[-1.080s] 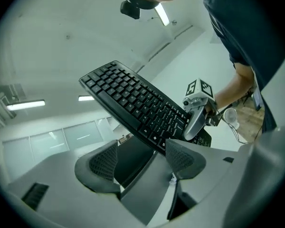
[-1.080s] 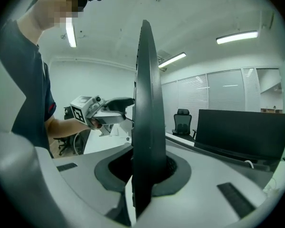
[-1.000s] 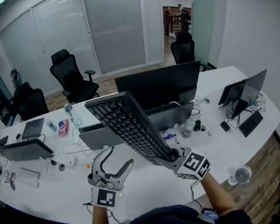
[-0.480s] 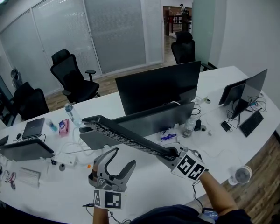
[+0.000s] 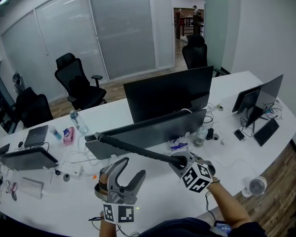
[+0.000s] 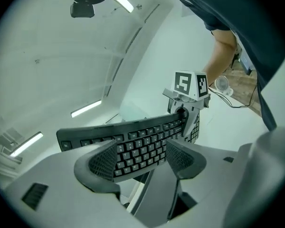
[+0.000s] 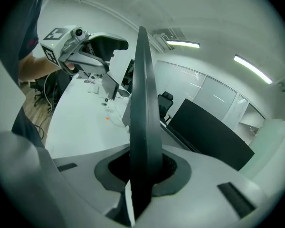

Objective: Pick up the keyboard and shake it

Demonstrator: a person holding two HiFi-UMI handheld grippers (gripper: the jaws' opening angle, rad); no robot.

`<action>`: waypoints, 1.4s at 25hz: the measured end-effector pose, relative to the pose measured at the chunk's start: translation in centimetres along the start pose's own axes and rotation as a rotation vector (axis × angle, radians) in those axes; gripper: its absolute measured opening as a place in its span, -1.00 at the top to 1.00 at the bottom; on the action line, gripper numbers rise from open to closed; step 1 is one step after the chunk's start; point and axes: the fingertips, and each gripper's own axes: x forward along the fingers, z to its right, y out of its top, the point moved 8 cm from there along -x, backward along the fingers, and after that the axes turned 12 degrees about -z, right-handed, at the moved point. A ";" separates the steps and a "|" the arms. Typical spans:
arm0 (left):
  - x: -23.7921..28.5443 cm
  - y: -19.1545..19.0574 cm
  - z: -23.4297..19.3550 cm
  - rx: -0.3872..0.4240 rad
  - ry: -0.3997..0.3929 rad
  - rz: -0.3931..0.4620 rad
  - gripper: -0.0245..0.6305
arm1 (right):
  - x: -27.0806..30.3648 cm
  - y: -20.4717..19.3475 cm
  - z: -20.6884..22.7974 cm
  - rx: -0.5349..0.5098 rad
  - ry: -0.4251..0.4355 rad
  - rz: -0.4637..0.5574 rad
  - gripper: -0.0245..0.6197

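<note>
Right in front of the big black monitor [image 5: 170, 95], on the person's side of it, the keyboard [image 5: 138, 148] is up in the air, clear of the white tabletop [image 5: 153, 201]. From above you mostly get just its thin dark edge, a long line that starts near the monitor's lower left corner and slopes toward the person. So it's tipped up on its side, not flat.

The right gripper [image 5: 179, 160] has it by one short end, the end farther from the monitor. Its jaws are clenched hard on the board. In the right gripper view the keyboard stands up like a blade straight out of the pads [image 7: 175, 170], and nothing else carries it. The marker cube [image 5: 196, 177] sits just behind that grip, and the person's forearm [image 5: 229, 209] runs back from it.

The left gripper [image 5: 132, 168] hangs farther from the monitor than the keyboard does, under the keyboard's middle stretch. Its jaws are spread apart with nothing pressed between them. In the left gripper view you look past its two pads [image 6: 102, 161] at the key side of the keyboard, rows of keys and all, but the board is beyond the pads, not touching them.

Other stuff: a grey slab of a screen [image 5: 153, 130] leans just in front of the monitor's foot, behind the keyboard. A water bottle [image 5: 77, 122] stands well off to the monitor's left. Black office chairs [image 5: 76, 83] are on the floor behind the monitor.
</note>
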 end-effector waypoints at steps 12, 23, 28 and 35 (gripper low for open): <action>0.4 0.8 0.2 0.073 0.022 -0.029 -0.08 | 1.8 -1.8 -0.4 -0.087 -0.077 -0.151 0.67; 2.6 -0.6 4.2 0.373 -0.048 -0.184 -0.15 | 2.9 -2.1 -2.2 -0.252 -0.092 -0.253 0.67; 3.5 -1.2 6.0 0.428 -0.099 -0.221 -0.15 | 3.5 -2.5 -3.0 -0.292 -0.079 -0.285 0.67; 4.1 -2.8 7.9 0.411 -0.206 -0.300 -0.15 | 3.6 -2.2 -4.2 -0.387 -0.094 -0.341 0.67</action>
